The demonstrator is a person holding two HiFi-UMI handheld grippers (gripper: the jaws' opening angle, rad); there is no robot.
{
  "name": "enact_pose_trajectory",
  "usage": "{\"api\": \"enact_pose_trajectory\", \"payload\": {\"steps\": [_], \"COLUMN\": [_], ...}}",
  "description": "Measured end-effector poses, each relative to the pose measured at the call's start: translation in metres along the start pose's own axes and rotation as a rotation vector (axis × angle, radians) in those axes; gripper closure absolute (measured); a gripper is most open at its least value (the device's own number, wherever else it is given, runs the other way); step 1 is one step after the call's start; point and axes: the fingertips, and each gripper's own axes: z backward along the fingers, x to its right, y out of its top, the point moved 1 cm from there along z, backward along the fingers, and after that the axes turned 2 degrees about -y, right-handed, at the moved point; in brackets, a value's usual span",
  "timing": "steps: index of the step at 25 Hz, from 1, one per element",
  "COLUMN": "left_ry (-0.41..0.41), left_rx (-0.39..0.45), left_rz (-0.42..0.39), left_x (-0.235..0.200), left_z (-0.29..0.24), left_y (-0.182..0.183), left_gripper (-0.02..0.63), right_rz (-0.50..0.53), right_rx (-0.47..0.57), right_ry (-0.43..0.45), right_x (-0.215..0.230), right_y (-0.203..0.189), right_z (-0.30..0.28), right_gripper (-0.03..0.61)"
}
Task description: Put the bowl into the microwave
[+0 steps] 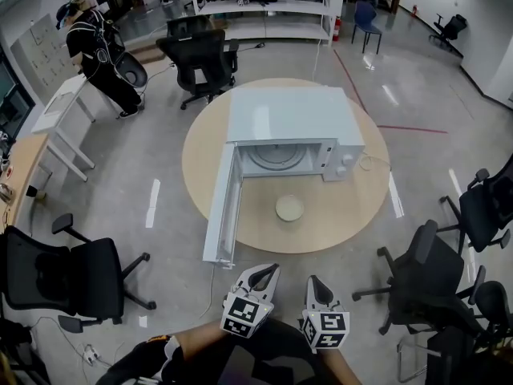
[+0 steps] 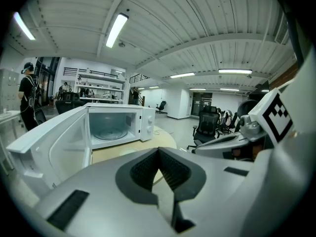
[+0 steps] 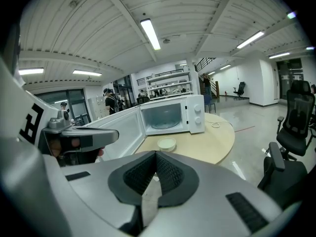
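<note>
A pale, shallow bowl point(image 1: 289, 208) sits on the round wooden table point(image 1: 353, 215) just in front of the white microwave point(image 1: 288, 119). The microwave door point(image 1: 222, 211) is swung fully open to the left, showing the glass turntable point(image 1: 275, 157). Both grippers hang off the table's near edge, short of the bowl. My left gripper point(image 1: 271, 271) is shut and holds nothing, and so is my right gripper point(image 1: 314, 281). In the right gripper view the bowl point(image 3: 167, 143) lies ahead of the shut jaws, before the microwave point(image 3: 173, 115). The left gripper view shows the microwave point(image 2: 118, 125).
Black office chairs stand around: one at the left point(image 1: 76, 275), two at the right point(image 1: 425, 275), one behind the table point(image 1: 200, 58). A person point(image 1: 100, 50) stands at a desk far left. White shelves point(image 1: 268, 6) line the back. A cable point(image 1: 370, 163) lies beside the microwave.
</note>
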Motion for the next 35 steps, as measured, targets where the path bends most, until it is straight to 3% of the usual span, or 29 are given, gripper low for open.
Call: {"api": "enact_pose_trajectory", "payload": {"steps": [11, 35], "left_ry": [-0.021, 0.029], "left_rx": [0.018, 0.078], "left_rz": [0.008, 0.062], "left_x": [-0.029, -0.112], "left_z": [-0.039, -0.073], "left_y": [0.02, 0.032], "left_gripper": [0.568, 0.568], "right_rz": [0.035, 0.135], "right_rx": [-0.039, -0.087], "right_ry": [-0.019, -0.037], "right_x": [0.016, 0.007], "right_y": [0.027, 0.07], "right_z": [-0.045, -0.129], "right_gripper": [0.563, 0.563]}}
